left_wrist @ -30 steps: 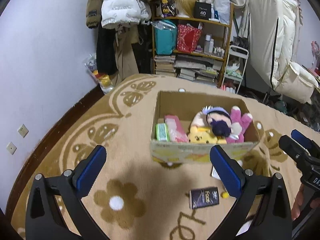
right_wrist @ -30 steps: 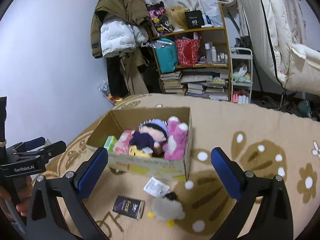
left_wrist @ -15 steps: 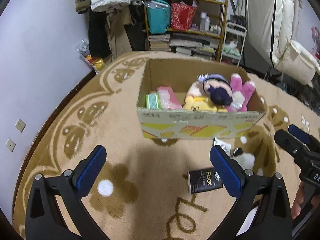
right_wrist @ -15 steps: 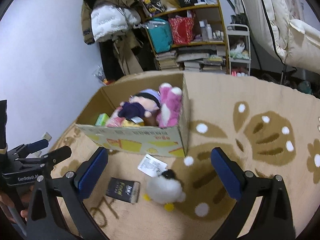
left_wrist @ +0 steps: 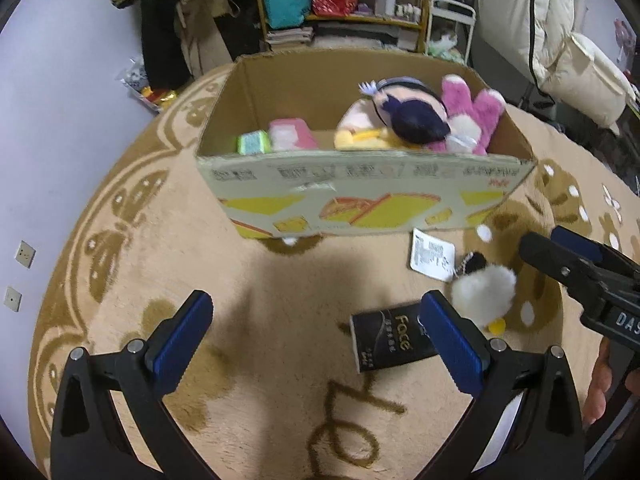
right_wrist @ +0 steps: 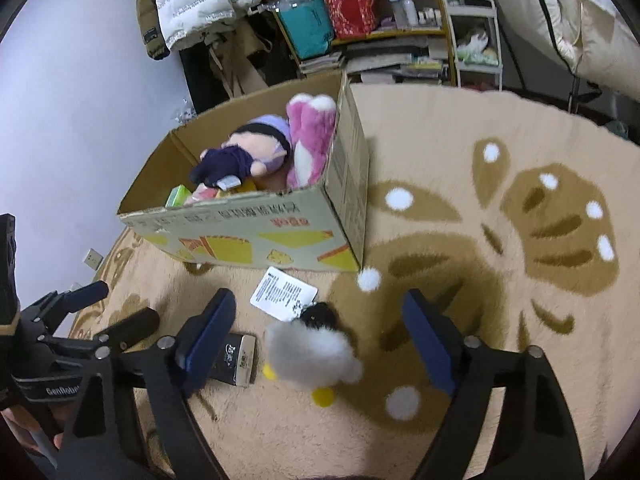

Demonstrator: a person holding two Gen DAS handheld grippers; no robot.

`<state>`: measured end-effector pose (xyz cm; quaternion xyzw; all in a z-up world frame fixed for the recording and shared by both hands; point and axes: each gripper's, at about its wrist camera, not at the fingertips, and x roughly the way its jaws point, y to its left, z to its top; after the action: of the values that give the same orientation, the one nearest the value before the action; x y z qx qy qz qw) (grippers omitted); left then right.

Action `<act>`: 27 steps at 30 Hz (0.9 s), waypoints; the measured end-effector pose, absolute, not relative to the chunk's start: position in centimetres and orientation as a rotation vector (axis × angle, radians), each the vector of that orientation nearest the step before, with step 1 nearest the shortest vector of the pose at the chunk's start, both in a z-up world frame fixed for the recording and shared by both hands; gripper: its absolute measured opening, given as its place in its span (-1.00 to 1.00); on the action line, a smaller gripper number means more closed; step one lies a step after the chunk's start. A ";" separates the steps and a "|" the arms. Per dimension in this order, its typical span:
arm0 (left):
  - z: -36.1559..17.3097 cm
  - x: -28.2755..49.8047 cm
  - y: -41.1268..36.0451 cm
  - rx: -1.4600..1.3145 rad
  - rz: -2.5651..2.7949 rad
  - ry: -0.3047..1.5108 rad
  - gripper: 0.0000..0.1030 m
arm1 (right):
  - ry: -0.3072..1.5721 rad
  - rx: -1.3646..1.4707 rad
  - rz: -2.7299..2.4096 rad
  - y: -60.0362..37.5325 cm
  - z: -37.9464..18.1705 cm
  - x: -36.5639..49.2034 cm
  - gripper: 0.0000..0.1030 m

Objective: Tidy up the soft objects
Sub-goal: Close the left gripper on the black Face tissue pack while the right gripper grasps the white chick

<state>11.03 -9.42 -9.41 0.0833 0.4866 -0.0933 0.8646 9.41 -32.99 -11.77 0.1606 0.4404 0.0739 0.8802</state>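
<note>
My right gripper has its jaws closing around the white plush, pads not yet touching it; my left gripper is spread wide over the rug. The plush is fluffy, round, with yellow feet, a black tuft and paper tag, low-centre in the right wrist view.

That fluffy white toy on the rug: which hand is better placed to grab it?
Right. The white plush toy lies between the right gripper pads, which are closing; the left gripper frames bare rug.

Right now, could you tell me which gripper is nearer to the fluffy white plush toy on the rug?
Right. The right gripper straddles the white plush toy, jaws closing; the left gripper hangs over bare rug beside it.
</note>
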 end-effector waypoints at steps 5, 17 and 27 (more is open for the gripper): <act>-10.5 10.9 -10.4 0.200 -0.207 1.041 0.99 | 0.950 0.339 0.165 -32.7 -12.8 9.7 0.70; -12.7 10.8 -12.0 0.267 -0.244 1.092 0.99 | 1.044 0.341 0.208 -31.9 -14.9 10.8 0.29; -14.3 10.5 -13.5 0.311 -0.302 1.136 0.99 | 1.142 0.365 0.202 -31.4 -17.3 11.4 0.06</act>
<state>10.46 -13.47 -14.25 0.1463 0.5337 -0.1419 0.8207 11.40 -31.36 -17.27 0.1713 0.5367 0.0950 0.8207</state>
